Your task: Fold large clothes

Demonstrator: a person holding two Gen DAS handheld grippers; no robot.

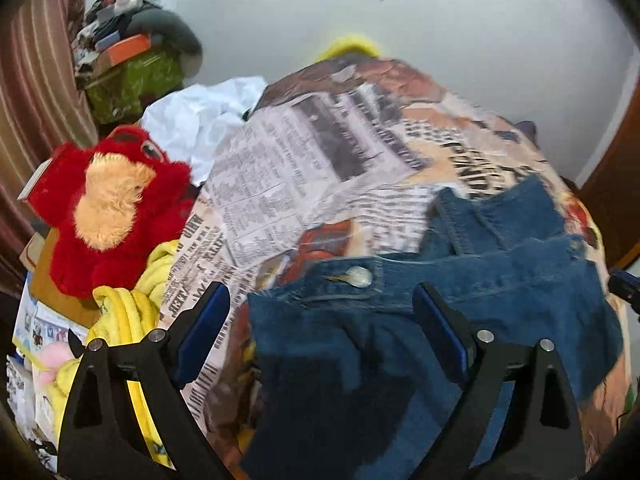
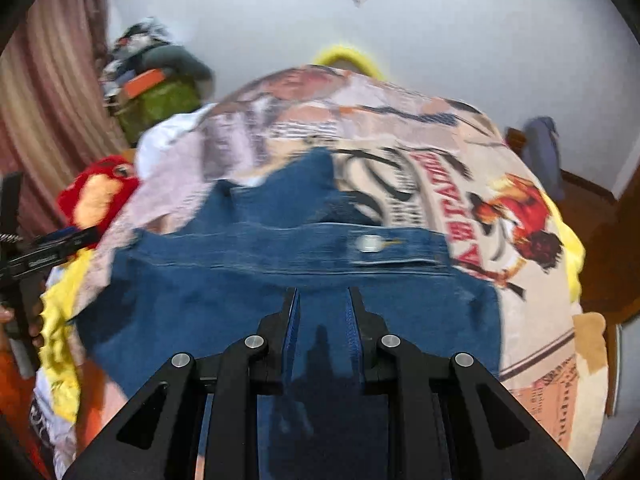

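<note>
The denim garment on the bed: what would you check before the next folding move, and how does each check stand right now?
1. Right hand-held gripper pinching the denim garment: ok.
2. Left hand-held gripper gripping denim: not ok, jaws wide open.
3. Metal button in sight: ok.
4. Garment lying flat: not ok, bunched.
5. Red plush toy off the garment: ok.
6. Bed cover beyond the garment bare: ok.

Bed (image 1: pixel 280 184) with newspaper-print cover bears denim garment (image 1: pixel 500 288), white cloth (image 1: pixel 200 120)

Denim garment (image 1: pixel 400 340) lies on the bed (image 1: pixel 320 152), near edge. Plush toy (image 1: pixel 108 208) sits left of the bed; crumpled sheet (image 1: pixel 200 120) behind the toy.
</note>
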